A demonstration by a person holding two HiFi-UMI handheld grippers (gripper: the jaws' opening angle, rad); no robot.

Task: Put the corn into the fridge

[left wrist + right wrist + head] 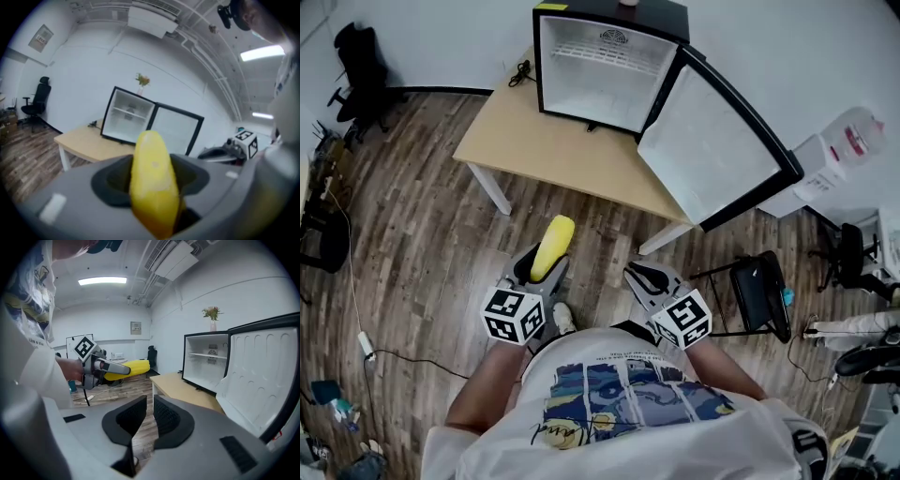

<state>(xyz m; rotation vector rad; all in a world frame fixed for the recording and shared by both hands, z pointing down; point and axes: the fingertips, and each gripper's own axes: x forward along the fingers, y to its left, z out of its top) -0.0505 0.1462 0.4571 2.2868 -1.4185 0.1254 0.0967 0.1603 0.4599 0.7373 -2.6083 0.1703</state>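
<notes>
The corn [553,246] is held in your left hand-held gripper [536,270], whose jaws are closed on its lower part, so the yellow cob sticks out forward past them, over the wooden floor [422,244] and pointing towards the worktop [553,150]. In the left gripper view the corn [153,183] fills the gap between the two dark pads. It is not in the fridge [600,70], which stands at the far side of the worktop with its door [712,150] swung wide to your right and its white inside showing. Your right hand-held gripper [645,279] hangs just beside the left one, at about the same height in front of your body; its jaws are narrow, only a sliver apart, with nothing between them. A black chair [759,291] stands on the floor to your right, below the open door.
</notes>
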